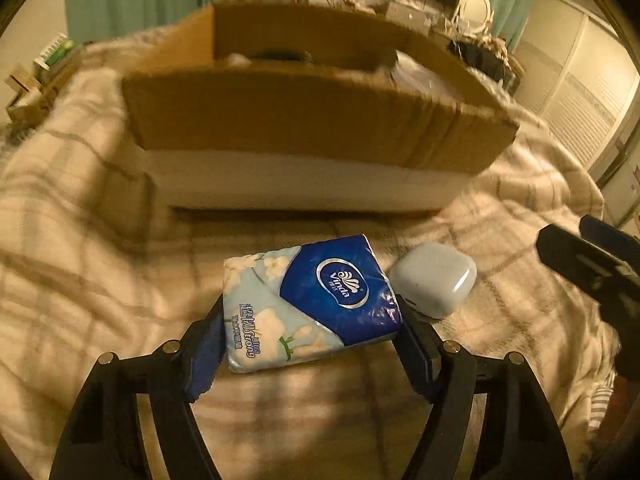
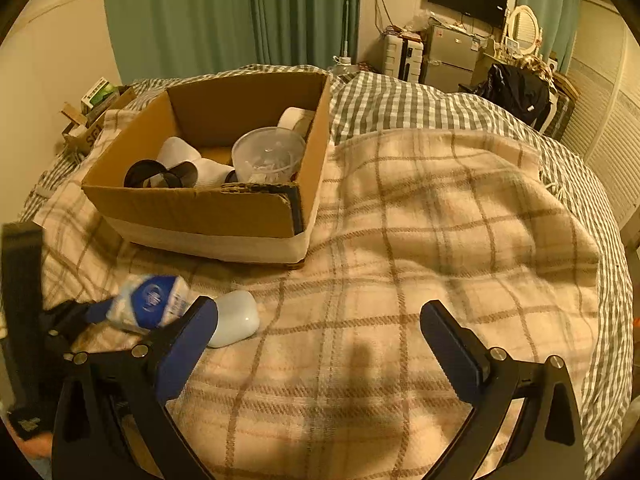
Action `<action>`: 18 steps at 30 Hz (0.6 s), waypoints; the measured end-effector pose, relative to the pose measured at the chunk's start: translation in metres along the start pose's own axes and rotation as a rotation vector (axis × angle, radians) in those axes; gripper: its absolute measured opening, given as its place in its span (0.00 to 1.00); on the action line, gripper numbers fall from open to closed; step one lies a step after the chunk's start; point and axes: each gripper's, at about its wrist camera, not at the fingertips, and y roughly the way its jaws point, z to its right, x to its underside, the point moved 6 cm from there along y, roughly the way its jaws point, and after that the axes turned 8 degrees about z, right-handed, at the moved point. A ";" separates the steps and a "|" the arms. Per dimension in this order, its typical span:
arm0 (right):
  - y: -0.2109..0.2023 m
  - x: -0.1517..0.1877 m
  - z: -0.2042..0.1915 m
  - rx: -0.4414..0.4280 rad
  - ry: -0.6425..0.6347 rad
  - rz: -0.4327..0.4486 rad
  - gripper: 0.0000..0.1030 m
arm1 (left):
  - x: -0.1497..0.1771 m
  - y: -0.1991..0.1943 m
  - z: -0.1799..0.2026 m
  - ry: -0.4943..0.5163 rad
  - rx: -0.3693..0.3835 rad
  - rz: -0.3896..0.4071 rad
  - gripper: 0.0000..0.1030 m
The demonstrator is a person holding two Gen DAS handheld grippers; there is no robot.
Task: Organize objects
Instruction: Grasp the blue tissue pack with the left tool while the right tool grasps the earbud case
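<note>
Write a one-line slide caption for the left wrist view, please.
Left tongs grip a tissue pack beside a white case, facing the cardboard box.

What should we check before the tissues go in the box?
1. Left gripper squeezing the tissue pack on both sides: ok.
2. Pack lifted off the blanket: cannot tell.
3. White case free of the gripper: cannot tell, it sits right against one finger.
4. Box open on top: ok.
5. Room in the box: ok, though a clear tub and other things are inside.
6. Right gripper open, holding nothing: ok.
</note>
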 end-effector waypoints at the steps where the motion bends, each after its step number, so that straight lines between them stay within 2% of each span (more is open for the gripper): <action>1: -0.001 0.000 -0.002 -0.002 -0.010 0.005 0.97 | -0.001 -0.007 -0.003 0.010 -0.014 0.012 0.75; 5: 0.000 -0.002 -0.019 -0.021 -0.074 0.015 0.95 | -0.007 -0.032 -0.023 0.049 -0.074 0.047 0.75; 10: 0.010 0.000 -0.051 -0.068 -0.172 0.000 0.91 | -0.012 -0.042 -0.055 0.080 -0.149 0.050 0.75; 18: 0.060 0.021 -0.086 -0.117 -0.238 -0.130 0.77 | -0.016 -0.042 -0.067 0.063 -0.144 0.060 0.75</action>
